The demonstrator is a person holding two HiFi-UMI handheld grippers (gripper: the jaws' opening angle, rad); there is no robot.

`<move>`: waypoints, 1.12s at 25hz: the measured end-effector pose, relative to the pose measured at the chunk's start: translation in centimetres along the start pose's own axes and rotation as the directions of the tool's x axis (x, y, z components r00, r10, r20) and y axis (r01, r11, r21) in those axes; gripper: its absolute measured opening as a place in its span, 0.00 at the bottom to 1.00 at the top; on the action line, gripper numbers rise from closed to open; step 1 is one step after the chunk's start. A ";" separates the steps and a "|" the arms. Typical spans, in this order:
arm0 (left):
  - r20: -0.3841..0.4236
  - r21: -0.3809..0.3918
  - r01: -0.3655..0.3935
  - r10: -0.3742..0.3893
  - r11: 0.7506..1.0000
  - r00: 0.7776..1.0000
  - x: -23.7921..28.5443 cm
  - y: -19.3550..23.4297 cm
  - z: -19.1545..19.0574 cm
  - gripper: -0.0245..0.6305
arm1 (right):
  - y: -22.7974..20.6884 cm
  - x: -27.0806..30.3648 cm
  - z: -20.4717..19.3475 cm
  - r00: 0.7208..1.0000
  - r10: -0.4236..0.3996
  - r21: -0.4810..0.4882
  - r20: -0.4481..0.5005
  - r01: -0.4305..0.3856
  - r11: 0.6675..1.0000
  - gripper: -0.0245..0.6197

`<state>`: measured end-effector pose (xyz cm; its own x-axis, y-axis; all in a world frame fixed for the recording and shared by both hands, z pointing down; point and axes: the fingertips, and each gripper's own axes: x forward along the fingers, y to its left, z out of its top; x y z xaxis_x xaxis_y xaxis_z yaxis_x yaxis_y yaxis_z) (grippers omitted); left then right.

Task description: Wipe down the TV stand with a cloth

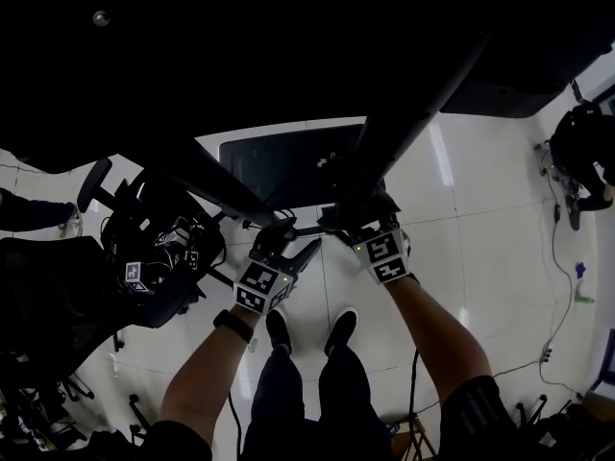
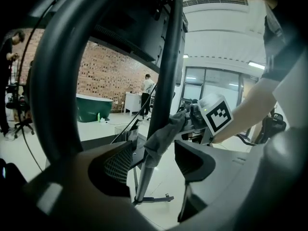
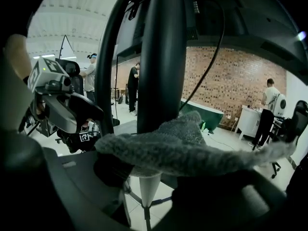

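The TV stand's black pole (image 1: 413, 113) runs up past both grippers, above a dark base panel (image 1: 279, 166) on the floor. My right gripper (image 1: 357, 227) stands at the pole with a grey fluffy cloth (image 3: 183, 146) lying across its jaws and pressed round the pole (image 3: 161, 71). The left gripper view shows that cloth (image 2: 161, 138) wrapped on the pole (image 2: 166, 81), with the right gripper's marker cube (image 2: 214, 114) behind it. My left gripper (image 2: 153, 160) is open, its jaws apart with the pole beyond them and nothing held. It sits just left of the right one (image 1: 285, 238).
A black office chair loaded with gear (image 1: 154, 257) stands close on the left. Cables (image 1: 562, 286) trail over the white tiled floor at right. The person's shoes (image 1: 307, 329) are right below the grippers. A green tub (image 2: 94, 109) and people stand by the brick wall.
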<state>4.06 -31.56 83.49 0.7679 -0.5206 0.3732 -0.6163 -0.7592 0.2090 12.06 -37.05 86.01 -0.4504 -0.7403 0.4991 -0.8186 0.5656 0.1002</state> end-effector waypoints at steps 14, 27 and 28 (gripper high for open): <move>-0.085 -0.056 -0.031 0.026 0.998 0.996 1.5 1.2 -6.3 0.49 | 0.8 4.2 -8.1 0.994 0.035 0.086 -0.105 -0.026 0.996 0.38; 0.002 -0.020 -0.023 0.023 1.000 1.000 -3.5 -3.9 1.2 0.49 | 1.3 -5.6 -0.6 0.998 0.050 0.052 0.029 -0.051 0.997 0.09; 0.020 -0.011 -0.023 0.024 1.000 1.000 -4.4 -4.9 2.5 0.49 | 1.4 -7.0 0.6 0.998 0.051 0.060 0.045 -0.054 0.997 0.09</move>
<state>4.12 -26.52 78.54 0.7565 -0.5461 0.3599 -0.6360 -0.7426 0.2100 13.82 -31.27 82.11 -0.5076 -0.7258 0.4644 -0.8129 0.5821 0.0212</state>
